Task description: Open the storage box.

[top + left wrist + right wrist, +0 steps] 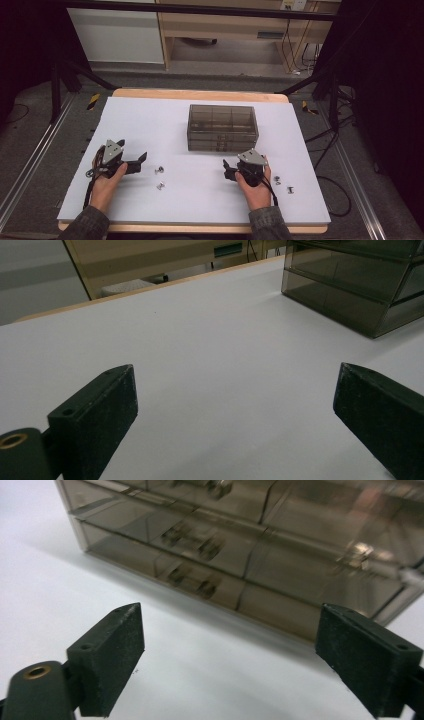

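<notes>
Two grippers are seen in the high view, held low over the white table (150, 120): the left gripper (136, 163) at the left, its jaws apart and empty, and the right gripper (229, 170) just in front of the smoky drawer cabinet (222, 127), jaws likewise apart with nothing between them. Small metal screws lie loose: two (159, 170) (161, 186) just beside the left gripper, two more (277, 178) (290, 189) near the right hand, apparently laid out within easy reach for sorting into the drawers. In the left gripper view, bare table is framed by the spread jaws, the cabinet (360, 285) well off to the upper right. In the right gripper view, the cabinet's drawer fronts (240, 555) are faced closely and squarely, probably so that a drawer can be pulled.
</notes>
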A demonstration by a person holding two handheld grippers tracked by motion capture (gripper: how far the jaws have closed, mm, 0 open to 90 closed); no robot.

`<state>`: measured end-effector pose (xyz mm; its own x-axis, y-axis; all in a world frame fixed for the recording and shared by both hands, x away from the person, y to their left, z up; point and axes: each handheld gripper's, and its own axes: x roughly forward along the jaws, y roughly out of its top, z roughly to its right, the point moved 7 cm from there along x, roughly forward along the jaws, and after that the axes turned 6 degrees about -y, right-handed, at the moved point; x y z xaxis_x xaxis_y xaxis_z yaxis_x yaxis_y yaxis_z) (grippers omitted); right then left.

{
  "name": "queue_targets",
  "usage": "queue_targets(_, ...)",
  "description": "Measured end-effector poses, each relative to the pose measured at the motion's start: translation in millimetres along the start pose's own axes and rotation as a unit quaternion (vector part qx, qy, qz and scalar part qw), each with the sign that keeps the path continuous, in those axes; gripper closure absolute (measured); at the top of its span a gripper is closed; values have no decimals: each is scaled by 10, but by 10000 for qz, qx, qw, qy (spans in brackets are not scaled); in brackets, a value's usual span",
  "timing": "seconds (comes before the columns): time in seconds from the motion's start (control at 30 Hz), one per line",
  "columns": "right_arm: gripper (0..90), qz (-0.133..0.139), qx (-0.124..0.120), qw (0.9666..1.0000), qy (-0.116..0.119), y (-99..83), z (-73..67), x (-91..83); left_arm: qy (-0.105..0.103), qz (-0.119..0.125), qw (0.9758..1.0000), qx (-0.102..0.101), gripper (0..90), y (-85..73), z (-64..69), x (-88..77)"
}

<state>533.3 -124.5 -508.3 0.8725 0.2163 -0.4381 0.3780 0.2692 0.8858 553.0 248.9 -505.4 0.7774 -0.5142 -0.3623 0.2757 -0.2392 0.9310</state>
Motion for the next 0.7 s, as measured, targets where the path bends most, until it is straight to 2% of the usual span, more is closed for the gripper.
queue_targets(0.03,124,0,0,10000,0,0,0,0,0,0,10000,0,39,0,0,0)
queue_targets(0.07,123,11,-376,9989,-280,36,16,-21,-5,-2,10000,-19,40,-1,-3,0)
queue_targets(0.1,123,11,-376,9989,-280,36,16,-21,-5,2,10000,-38,40,-1,-5,0)
queue_targets(0.13,116,17,-844,9949,-557,64,15,-44,2,-11,10000,-49,41,-2,-9,1)
queue_targets(0.2,122,21,-1243,9892,-776,88,6,-66,0,-41,10000,-43,42,-4,-9,7)
queue_targets(0.23,122,21,-1243,9892,-776,88,6,-66,0,-41,10000,-43,41,-4,-9,7)
queue_targets(0.27,128,22,-1453,9858,-838,99,-2,-71,-6,-52,10000,-41,41,-5,-9,9)
queue_targets(0.3,130,-22,-1632,9822,-934,104,-10,-77,-7,-59,10000,-47,42,-5,-9,11)
queue_targets(0.33,143,-39,-1878,9762,-1085,115,-15,-78,-9,-61,10000,-53,42,-6,-10,11)
queue_targets(0.37,184,-51,-2260,9665,-1218,138,-33,-82,-5,-55,10000,-64,43,-5,-11,11)
queue_targets(0.4,184,-51,-2260,9665,-1218,138,-33,-82,-10,-56,10000,-71,43,-5,-13,10)
queue_targets(0.43,194,-56,-2395,9626,-1265,149,-39,-85,-18,-55,10000,-79,43,-6,-14,9)
queue_targets(0.47,230,-18,-2717,9523,-1386,188,-56,-91,-31,-49,10000,-79,43,-5,-13,8)
queue_targets(0.5,230,-18,-2717,9523,-1386,188,-56,-91,-31,-49,10000,-79,43,-5,-13,8)
queue_targets(0.53,236,-2,-2835,9485,-1415,206,-64,-86,-32,-52,10000,-75,43,-6,-12,8)
queue_targets(0.6,263,-23,-3115,9385,-1491,226,-79,-69,-28,-53,10000,-62,44,-6,-10,9)
queue_targets(0.63,274,-36,-3203,9350,-1520,228,-84,-63,-26,-57,10000,-56,44,-6,-8,10)
queue_targets(0.67,309,-25,-3409,9275,-1533,228,-122,-41,-31,-62,10000,-39,45,-7,-5,10)
queue_targets(0.7,323,-15,-3484,9249,-1521,227,-136,-32,-31,-62,10000,-39,45,-7,-5,10)
